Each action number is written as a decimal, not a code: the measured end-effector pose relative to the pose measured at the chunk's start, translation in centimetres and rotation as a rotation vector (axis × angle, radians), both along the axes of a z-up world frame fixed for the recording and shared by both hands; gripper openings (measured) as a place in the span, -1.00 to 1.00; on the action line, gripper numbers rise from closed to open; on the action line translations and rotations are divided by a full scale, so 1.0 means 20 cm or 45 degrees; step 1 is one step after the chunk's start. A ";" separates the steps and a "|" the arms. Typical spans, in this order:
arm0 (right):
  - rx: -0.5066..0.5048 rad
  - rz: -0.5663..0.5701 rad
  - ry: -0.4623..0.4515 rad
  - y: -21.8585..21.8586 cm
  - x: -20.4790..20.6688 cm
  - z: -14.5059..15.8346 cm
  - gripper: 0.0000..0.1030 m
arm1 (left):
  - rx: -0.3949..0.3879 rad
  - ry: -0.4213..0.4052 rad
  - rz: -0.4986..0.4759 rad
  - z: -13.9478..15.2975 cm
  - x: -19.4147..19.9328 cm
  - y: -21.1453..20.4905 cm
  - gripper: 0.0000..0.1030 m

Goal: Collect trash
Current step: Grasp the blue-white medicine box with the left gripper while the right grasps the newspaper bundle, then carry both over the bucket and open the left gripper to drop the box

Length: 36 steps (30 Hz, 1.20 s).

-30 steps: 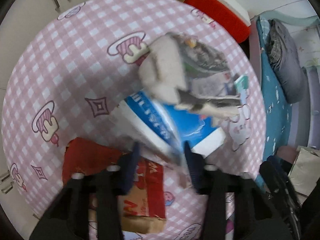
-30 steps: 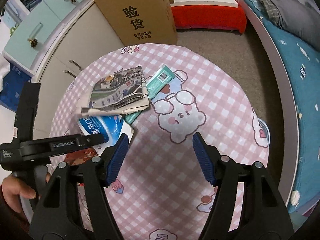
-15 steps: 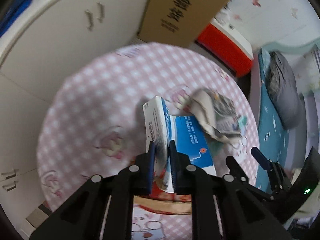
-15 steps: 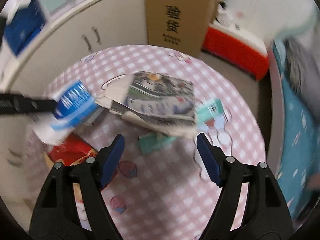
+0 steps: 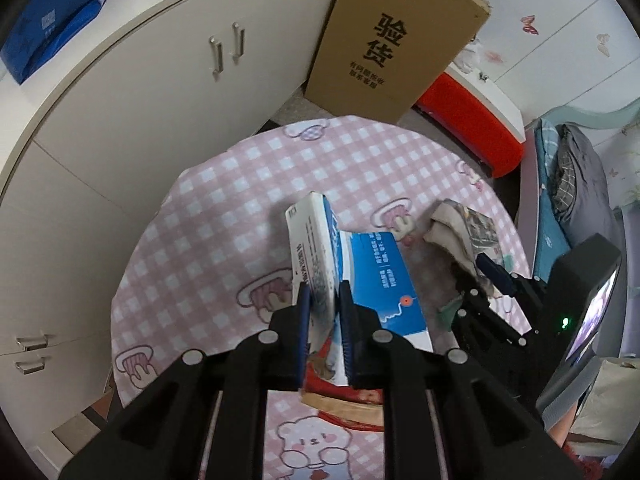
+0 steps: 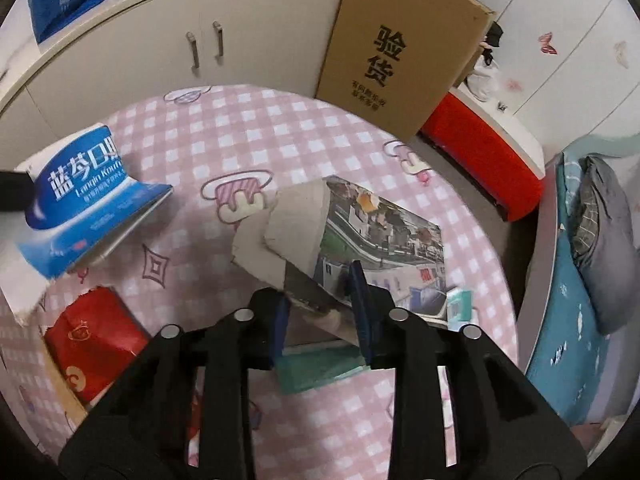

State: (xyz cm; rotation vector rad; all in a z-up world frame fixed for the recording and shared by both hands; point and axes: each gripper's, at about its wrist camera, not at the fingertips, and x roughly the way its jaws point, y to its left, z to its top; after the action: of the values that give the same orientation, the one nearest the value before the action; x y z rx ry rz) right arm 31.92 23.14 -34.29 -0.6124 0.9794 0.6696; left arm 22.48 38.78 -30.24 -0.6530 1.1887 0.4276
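Observation:
My left gripper [image 5: 324, 300] is shut on a flattened blue and white carton [image 5: 320, 248] and holds it above the pink checked table [image 5: 208, 216]. The carton also shows in the right wrist view [image 6: 84, 196], lifted at the left. My right gripper [image 6: 320, 292] has its jaws closed around the near edge of a folded newspaper [image 6: 360, 228] and grips it. The newspaper also shows in the left wrist view [image 5: 464, 236]. A red packet [image 6: 92, 336] and a teal box [image 6: 320, 368] lie on the table.
A tall cardboard box [image 6: 400, 48] stands beyond the table against white cabinets [image 6: 200, 48]. A red and white bench [image 6: 480, 140] and a bed with blue bedding [image 6: 576, 320] are at the right. Blue boxes [image 5: 48, 20] sit on the cabinet top.
My left gripper closed on the blue carton and lifted it off the table. My right gripper moved forward and closed on the newspaper's edge.

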 end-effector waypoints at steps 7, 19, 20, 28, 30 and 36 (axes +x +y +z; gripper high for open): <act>0.278 -0.129 0.090 -0.26 0.08 0.28 -0.89 | -0.005 -0.080 -0.024 0.13 0.09 -0.19 -0.74; 0.565 -0.293 0.139 -1.07 0.09 0.67 -0.91 | 0.027 -0.218 -0.170 0.42 0.30 -0.90 -0.74; 0.570 -0.316 0.139 -1.15 0.09 0.68 -0.91 | 0.020 -0.224 -0.198 0.43 0.34 -1.00 -0.74; 0.531 -0.550 0.086 -1.91 0.14 0.71 -0.91 | -0.013 -0.230 -0.454 0.42 0.55 -1.68 -0.74; 0.529 -0.605 0.093 -2.05 0.14 0.70 -0.91 | -0.018 -0.219 -0.516 0.40 0.59 -1.84 -0.74; 0.505 -0.764 0.122 -2.46 0.08 0.63 -0.91 | -0.008 -0.139 -0.708 0.30 0.70 -2.27 -0.74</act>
State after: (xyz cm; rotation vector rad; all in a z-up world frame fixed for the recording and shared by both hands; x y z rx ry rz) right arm 33.53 -26.09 -21.68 0.0728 1.0172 0.3385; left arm 36.55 -6.65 -24.30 -0.3226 1.2090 -0.0798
